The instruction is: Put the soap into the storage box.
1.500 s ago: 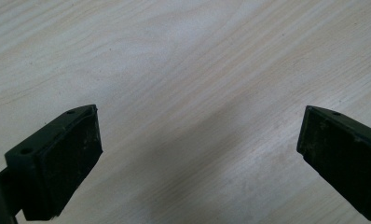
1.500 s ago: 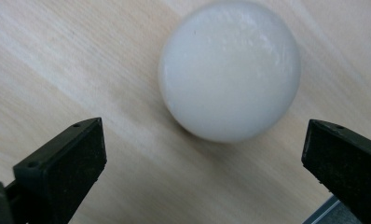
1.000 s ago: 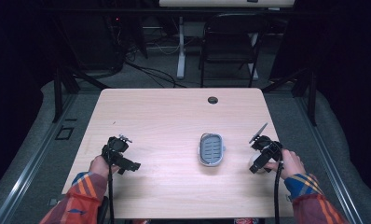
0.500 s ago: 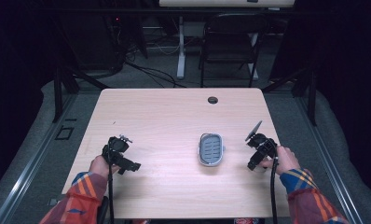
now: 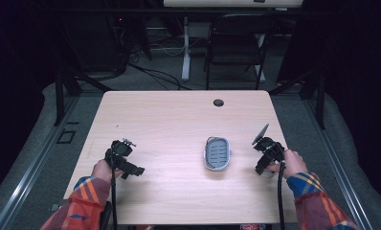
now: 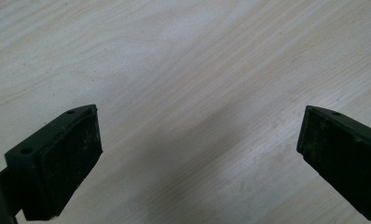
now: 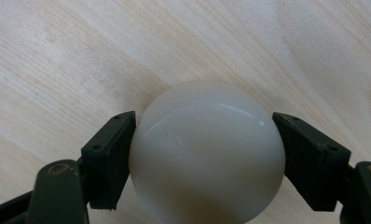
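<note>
A smooth white rounded object (image 7: 207, 154) sits between the jaws of my right gripper (image 7: 204, 122), which is shut on it just above the wood. In the high view the right gripper (image 5: 261, 166) is near the table's right edge, a short way right of a grey oval slatted dish (image 5: 217, 153). The white object is too small to make out there. My left gripper (image 5: 133, 169) rests at the front left, far from the dish. Seen up close, the left gripper (image 6: 200, 121) is open, with bare wood between its pads.
The light wooden table (image 5: 179, 120) has a small black round hole (image 5: 218, 102) near its far edge. A dark chair (image 5: 236, 48) and cables stand on the floor beyond it. Both sleeves come in at the table's front corners.
My right gripper has shifted slightly left and away from the front edge, closer to the dish. The left gripper has stayed where it was.
</note>
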Motion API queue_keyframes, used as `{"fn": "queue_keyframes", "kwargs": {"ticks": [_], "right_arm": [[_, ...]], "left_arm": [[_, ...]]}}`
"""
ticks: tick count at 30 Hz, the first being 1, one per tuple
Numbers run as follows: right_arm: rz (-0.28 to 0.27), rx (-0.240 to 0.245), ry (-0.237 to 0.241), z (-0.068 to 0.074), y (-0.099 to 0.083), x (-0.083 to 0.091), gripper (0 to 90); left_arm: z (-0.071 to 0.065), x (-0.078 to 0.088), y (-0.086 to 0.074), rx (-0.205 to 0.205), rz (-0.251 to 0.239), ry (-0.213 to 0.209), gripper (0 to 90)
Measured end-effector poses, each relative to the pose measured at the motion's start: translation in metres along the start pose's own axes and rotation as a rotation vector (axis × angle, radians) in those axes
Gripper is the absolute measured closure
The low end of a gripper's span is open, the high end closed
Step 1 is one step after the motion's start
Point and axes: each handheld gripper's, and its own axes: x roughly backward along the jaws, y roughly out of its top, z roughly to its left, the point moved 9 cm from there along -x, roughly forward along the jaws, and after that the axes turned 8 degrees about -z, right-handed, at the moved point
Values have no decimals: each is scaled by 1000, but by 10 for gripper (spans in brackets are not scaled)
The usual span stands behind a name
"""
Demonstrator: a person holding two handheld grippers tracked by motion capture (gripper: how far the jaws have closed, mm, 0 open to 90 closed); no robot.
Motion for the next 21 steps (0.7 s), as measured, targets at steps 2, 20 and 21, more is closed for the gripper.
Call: {"fn": "queue_keyframes", "kwargs": {"ticks": [2,20,21], "right_arm": [[9,22,-6,-3,0,2,241],[-33,18,4,-1,4,18,243],[-46,19,1,-1,7,18,243]], "left_arm": [[0,0,1,-3,-2,1,0],[1,2,3,-5,-41,3,0],[1,2,3,-6,-43,2,0]]}}
